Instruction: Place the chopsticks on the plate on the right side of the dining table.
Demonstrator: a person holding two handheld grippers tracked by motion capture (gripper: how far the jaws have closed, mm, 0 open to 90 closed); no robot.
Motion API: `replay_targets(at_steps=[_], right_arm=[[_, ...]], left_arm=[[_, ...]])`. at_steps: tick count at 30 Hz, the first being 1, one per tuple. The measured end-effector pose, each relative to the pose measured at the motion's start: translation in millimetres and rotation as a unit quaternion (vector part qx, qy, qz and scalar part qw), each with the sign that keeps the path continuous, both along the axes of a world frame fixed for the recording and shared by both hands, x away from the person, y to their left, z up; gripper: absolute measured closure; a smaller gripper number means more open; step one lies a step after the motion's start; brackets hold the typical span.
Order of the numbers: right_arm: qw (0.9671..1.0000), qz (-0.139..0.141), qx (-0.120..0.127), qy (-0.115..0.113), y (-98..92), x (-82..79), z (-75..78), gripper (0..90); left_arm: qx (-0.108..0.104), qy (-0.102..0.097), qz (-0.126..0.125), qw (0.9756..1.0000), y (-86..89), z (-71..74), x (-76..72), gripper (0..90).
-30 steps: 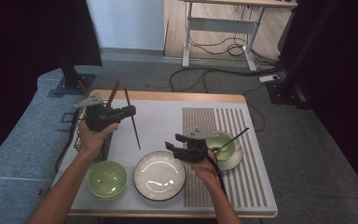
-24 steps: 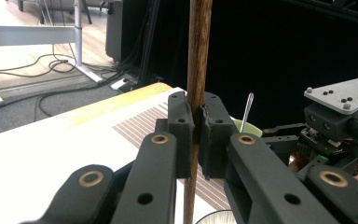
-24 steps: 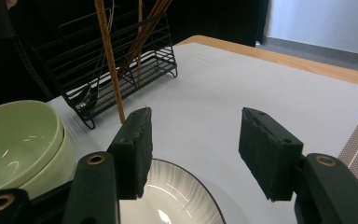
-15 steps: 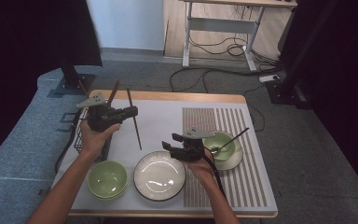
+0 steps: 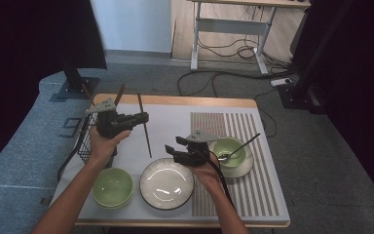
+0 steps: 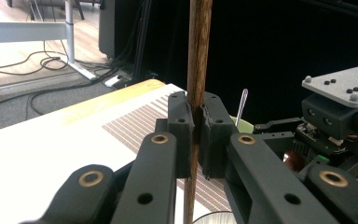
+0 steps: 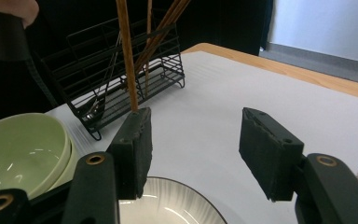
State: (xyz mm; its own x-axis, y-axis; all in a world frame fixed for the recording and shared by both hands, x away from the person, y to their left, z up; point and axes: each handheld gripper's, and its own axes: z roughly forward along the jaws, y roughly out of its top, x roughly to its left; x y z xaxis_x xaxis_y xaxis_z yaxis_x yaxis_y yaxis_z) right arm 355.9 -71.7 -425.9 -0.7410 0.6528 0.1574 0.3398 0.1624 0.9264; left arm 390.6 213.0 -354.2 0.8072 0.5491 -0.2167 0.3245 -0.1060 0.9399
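Observation:
My left gripper [image 5: 143, 118] is raised above the table's left half, shut on a brown wooden chopstick [image 5: 147, 141] that hangs nearly upright with its tip close to the white mat. In the left gripper view the pads [image 6: 181, 135] clamp the chopstick [image 6: 198, 70] mid-shaft. My right gripper [image 5: 171, 150] hovers at the far rim of the white plate [image 5: 167, 184], its jaws pointing left, open and holding nothing. The right gripper view has these jaws [image 7: 196, 144] apart above the plate [image 7: 168, 205], with the hanging chopstick [image 7: 127, 60] beyond the left jaw.
A black wire rack [image 5: 85, 141] with more chopsticks stands at the left edge. A green bowl [image 5: 112, 187] sits front left. Another green bowl [image 5: 229, 151] with a spoon [image 5: 243, 145] rests on a saucer on the striped mat [image 5: 258, 190] to the right.

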Motion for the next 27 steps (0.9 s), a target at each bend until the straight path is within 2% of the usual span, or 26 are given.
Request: replay_targets(at_steps=[27], right_arm=[[0.9998, 0.02, 0.007, -0.004, 19.2, 4.3, 7.3, 45.7]], left_arm=[[0.013, 0.007, -0.012, 0.9998, -14.5, -6.6, 1.1, 84.0]])
